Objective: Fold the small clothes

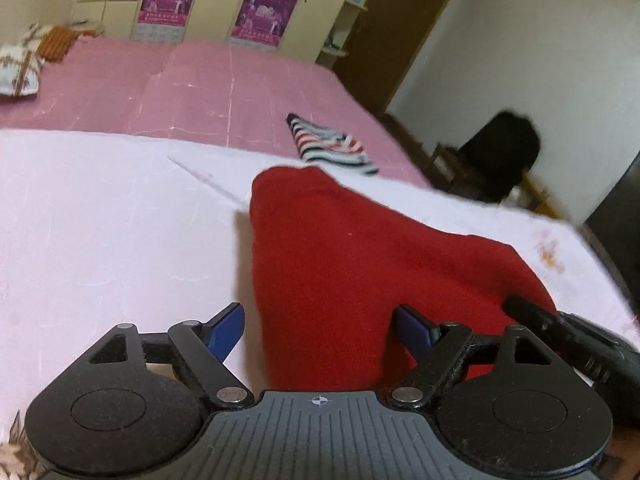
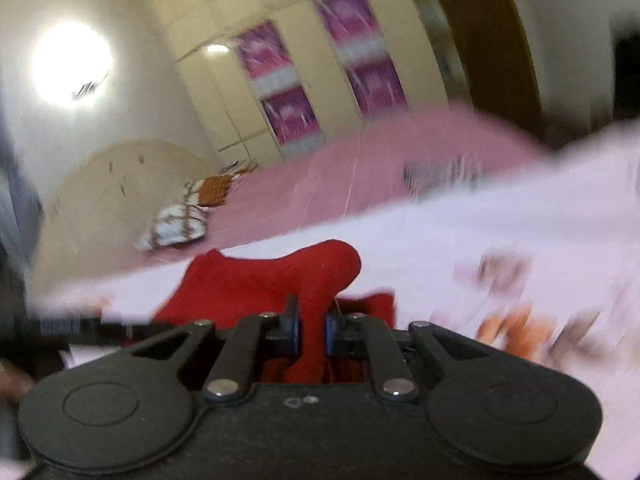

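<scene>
Red garment point(image 1: 360, 264) lies on the white sheet point(image 1: 100, 220). My right gripper point(image 2: 312, 326) pinches its edge; my left gripper point(image 1: 318, 326) is spread, straddling cloth, gripping nothing. Risk: one-sided lift bunches the fold. Right view blurred; striped garment point(image 1: 332, 146) barely readable there.

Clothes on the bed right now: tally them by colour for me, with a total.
Red: 1, the red garment, clamped in the right gripper.
Striped: 1, the striped garment, lying farther back on the bed.
Total: 2.
</scene>
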`<state>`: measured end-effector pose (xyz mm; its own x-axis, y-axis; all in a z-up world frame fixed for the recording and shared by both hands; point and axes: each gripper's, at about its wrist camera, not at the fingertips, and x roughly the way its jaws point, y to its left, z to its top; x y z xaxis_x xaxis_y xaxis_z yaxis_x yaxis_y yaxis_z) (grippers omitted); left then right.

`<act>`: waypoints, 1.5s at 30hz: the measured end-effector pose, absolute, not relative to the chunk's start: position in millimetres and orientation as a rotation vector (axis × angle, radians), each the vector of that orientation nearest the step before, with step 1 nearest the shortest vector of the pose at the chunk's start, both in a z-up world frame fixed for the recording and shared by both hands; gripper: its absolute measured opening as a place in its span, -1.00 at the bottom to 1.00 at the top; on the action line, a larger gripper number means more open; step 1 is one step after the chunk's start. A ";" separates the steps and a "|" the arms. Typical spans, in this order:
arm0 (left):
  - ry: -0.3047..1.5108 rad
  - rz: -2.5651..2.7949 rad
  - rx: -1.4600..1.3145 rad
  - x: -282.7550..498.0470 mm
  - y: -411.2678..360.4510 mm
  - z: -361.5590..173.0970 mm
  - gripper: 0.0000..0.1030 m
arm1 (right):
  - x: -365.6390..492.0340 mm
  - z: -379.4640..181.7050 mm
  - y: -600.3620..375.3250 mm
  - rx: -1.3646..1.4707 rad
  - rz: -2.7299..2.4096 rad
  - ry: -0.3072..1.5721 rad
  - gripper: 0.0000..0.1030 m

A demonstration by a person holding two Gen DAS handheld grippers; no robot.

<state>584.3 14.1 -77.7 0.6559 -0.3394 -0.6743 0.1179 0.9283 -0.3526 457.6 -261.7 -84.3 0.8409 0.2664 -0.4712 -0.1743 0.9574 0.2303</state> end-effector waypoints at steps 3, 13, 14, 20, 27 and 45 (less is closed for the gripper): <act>0.835 -0.255 -0.286 590.0 7.2 -87.9 0.66 | 462.5 -109.8 -248.9 0.039 0.170 0.593 -0.77; 0.791 -0.259 -0.295 561.2 23.5 -57.6 0.68 | 459.5 -89.1 -269.1 0.205 0.112 0.610 -0.35; 0.784 -0.257 -0.296 553.1 26.8 -56.5 0.68 | 453.0 -82.3 -266.6 0.194 0.111 0.582 -0.36; 0.838 -0.274 -0.246 534.9 13.6 -69.9 0.68 | 419.1 -65.7 -237.8 0.054 0.247 0.557 -0.48; 0.817 -0.270 -0.157 519.6 8.0 -45.2 0.57 | 437.4 -88.5 -218.1 -0.054 0.145 0.719 -0.57; 0.799 -0.338 -0.187 430.1 27.9 -42.7 0.57 | 360.0 -92.9 -233.3 -0.111 0.209 0.734 -0.59</act>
<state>430.1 27.9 -42.7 0.6478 -0.3650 -0.6687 0.2255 0.9303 -0.2893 360.0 -233.3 -92.9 0.7230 0.1504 -0.6743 -0.2276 0.9734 -0.0269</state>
